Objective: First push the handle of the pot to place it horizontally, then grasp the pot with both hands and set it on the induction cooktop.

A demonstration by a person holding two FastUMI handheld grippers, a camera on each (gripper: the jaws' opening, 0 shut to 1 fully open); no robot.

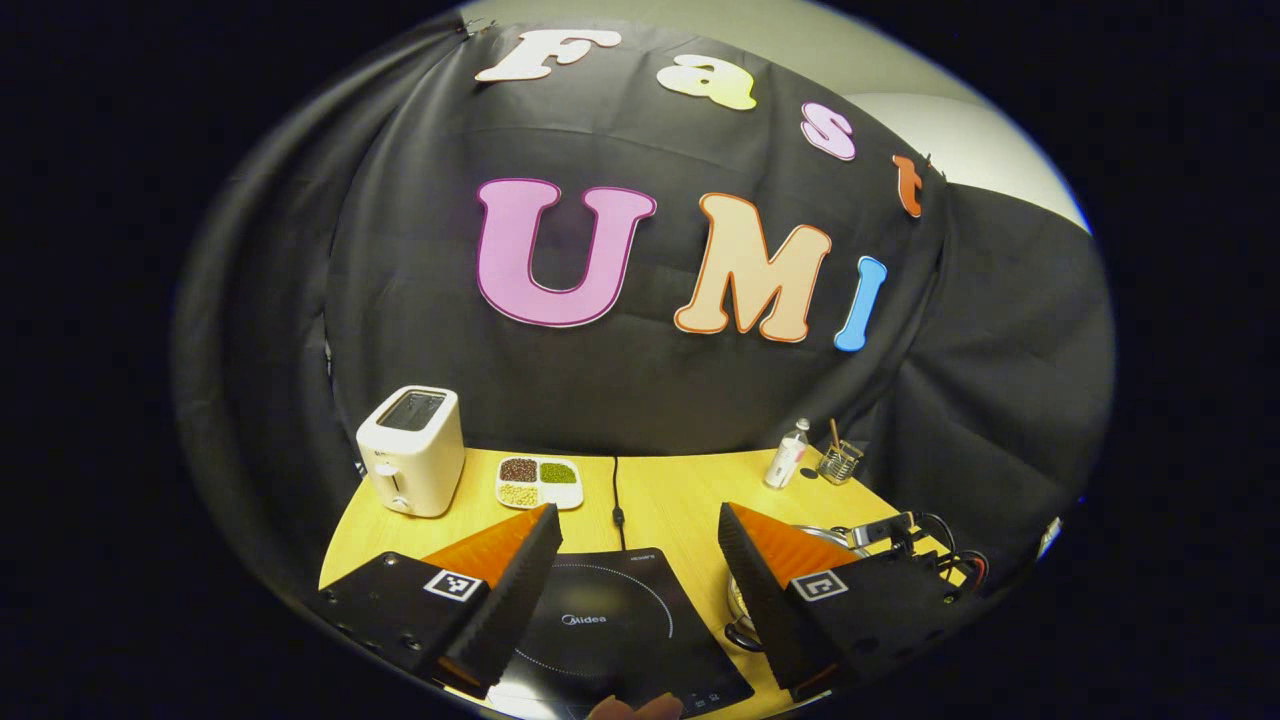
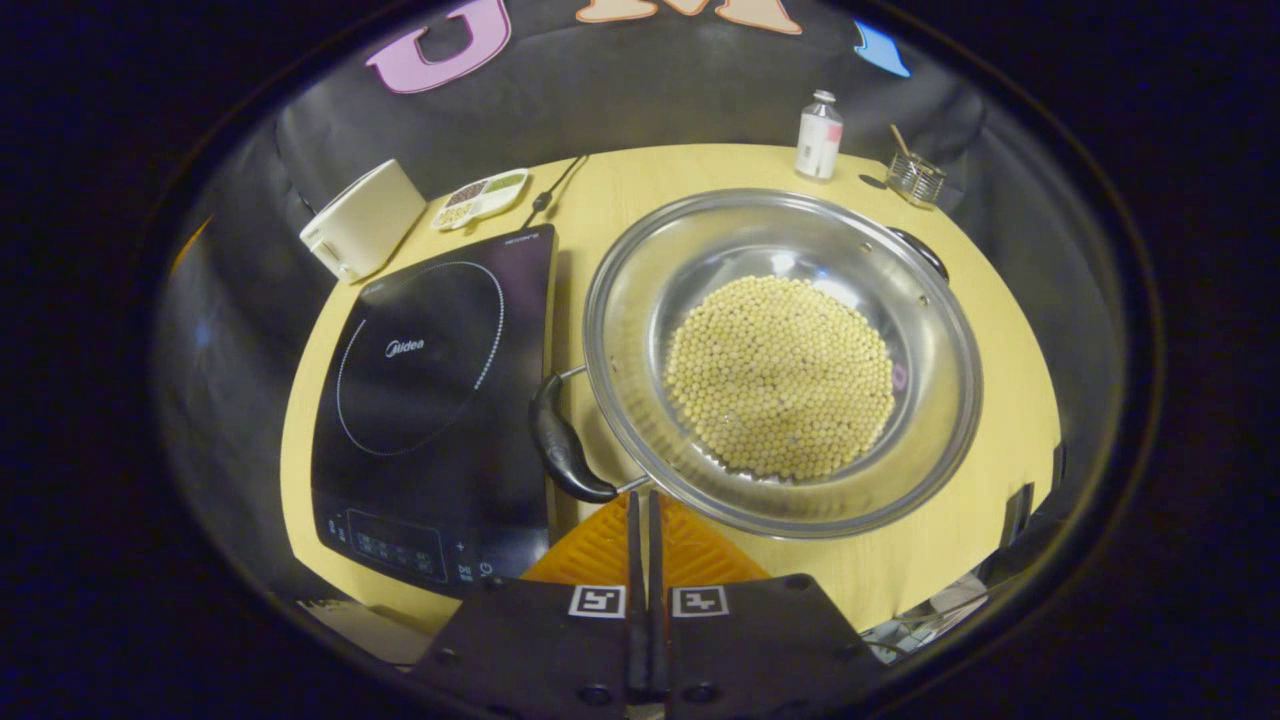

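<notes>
A steel pot [image 2: 782, 360] filled with pale beans [image 2: 780, 377] is seen on the wooden table [image 2: 1000, 330], just beside the black induction cooktop [image 2: 432, 400]. The right gripper [image 2: 643, 510] is held with fingers pressed together near the pot's black handle [image 2: 562, 445]; the left gripper [image 1: 640, 545] is held spread wide above the cooktop.
</notes>
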